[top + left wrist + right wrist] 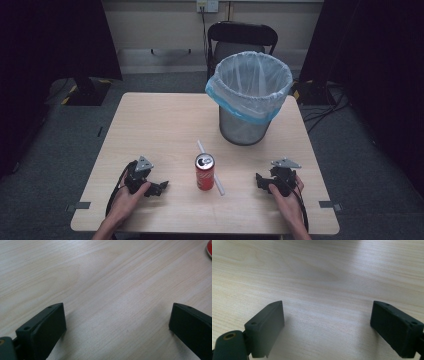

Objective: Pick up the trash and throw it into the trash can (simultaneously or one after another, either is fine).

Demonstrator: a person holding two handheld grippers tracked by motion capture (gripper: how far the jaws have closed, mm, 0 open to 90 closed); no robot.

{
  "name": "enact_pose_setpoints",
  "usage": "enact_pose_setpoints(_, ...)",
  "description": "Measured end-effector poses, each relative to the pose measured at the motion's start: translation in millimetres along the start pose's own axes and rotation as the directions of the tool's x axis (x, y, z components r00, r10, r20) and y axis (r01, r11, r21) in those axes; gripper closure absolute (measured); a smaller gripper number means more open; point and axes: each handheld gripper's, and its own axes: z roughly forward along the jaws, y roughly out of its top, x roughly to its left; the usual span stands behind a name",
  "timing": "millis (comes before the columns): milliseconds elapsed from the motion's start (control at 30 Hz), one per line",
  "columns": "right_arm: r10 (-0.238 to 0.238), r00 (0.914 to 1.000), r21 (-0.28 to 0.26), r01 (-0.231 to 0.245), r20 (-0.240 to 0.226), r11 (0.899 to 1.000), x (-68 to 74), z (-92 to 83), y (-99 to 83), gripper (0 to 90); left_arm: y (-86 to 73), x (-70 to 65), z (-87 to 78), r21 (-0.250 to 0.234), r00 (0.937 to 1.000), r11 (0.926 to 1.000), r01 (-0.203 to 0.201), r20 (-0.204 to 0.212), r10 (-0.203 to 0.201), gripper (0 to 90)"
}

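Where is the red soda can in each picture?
High view: the red soda can stands at the table's middle front, beside a white straw.
Left gripper view: a red sliver at the top right corner.
Right gripper view: not in it.
Shared landmark: the pale wooden tabletop.

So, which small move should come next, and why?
Probably bring the right tongs sideways toward the upright red soda can: both tongs rest open and empty on the light wooden table, the can standing between them.
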Motion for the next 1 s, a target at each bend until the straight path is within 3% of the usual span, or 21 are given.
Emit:
enact_pose_setpoints(200, -0.002, 1.0, 0.0, 0.002, -0.002, 1.0, -0.1, 0.0, 0.0, 11.8, 0.0, 0.0, 0.0, 0.0, 1.0, 1.0, 0.001, 0.0, -0.001, 0.3)
enact_pose_setpoints(400, -0.046, 0.9983, 0.0, 0.046, -0.035, 0.999, 0.8, -2.0, 3.1, 22.3, 0.0, 0.0, 0.0, 0.0, 1.0, 1.0, 0.0, 0.0, 0.0, 0.3)
enact_pose_setpoints(567, -0.064, 0.9964, 0.006, 0.064, -0.056, 0.998, 2.5, -2.8, 5.6, 22.4, 0.0, -0.1, 0.0, 0.0, 1.0, 1.0, 0.001, 0.0, -0.001, 0.3)
enact_pose_setpoints(833, -0.102, 0.9853, -0.057, 0.095, -0.137, 0.994, 7.9, -12.2, 19.4, 22.5, 0.0, 0.0, 0.0, 0.0, 1.0, 1.0, 0.001, 0.0, -0.001, 0.3)
enact_pose_setpoints(900, -0.131, 0.9775, -0.066, 0.122, -0.165, 0.99, 12.1, -13.4, 24.0, 23.3, 0.0, -0.1, 0.1, 0.0, 1.0, 1.0, 0.001, 0.001, -0.001, 0.3)
enact_pose_setpoints(967, -0.139, 0.9752, -0.069, 0.129, -0.172, 0.989, 13.8, -14.3, 26.0, 24.3, 0.0, -0.1, 0.1, -0.001, 1.0, 1.0, 0.001, 0.0, -0.001, 0.3)
enact_pose_setpoints(1000, -0.146, 0.968, -0.088, 0.13, -0.204, 0.988, 17.4, -15.9, 29.3, 24.7, 0.0, 0.0, 0.1, 0.0, 1.0, 1.0, 0.001, 0.001, -0.001, 0.3)
